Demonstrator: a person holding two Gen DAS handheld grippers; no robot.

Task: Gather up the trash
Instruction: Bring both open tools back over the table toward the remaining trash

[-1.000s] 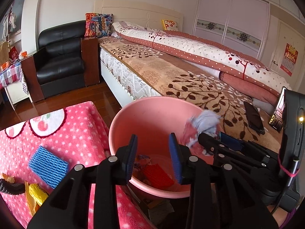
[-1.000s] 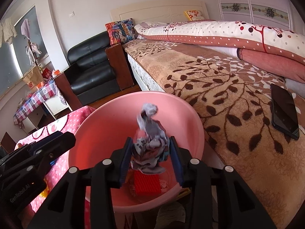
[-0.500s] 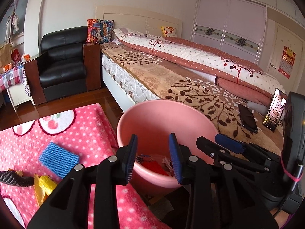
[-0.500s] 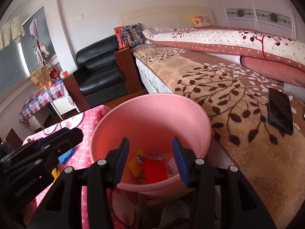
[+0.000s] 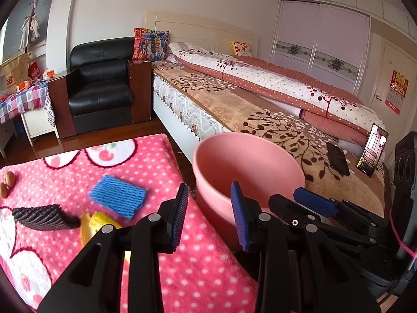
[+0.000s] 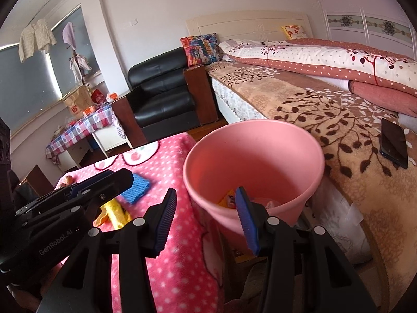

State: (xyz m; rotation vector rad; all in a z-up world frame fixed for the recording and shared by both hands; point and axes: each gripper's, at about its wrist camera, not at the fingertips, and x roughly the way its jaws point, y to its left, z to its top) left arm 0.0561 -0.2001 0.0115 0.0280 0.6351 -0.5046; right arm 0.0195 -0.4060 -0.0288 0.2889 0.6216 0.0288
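Both grippers spread, holding nothing: left gripper [image 5: 211,216] and right gripper [image 6: 206,219] just beside pink bucket [image 6: 254,161]. Trash seen at bucket bottom; blue knit pad [image 5: 117,199], yellow scrap [image 5: 97,225], black strip [image 5: 44,216] left of bucket on pink dotted blanket [image 5: 203,274].

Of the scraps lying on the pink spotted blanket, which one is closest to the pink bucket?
The blue ribbed foam piece. It lies nearer the pink bucket than the yellow scrap, the black netted piece or the nuts at the far edge.
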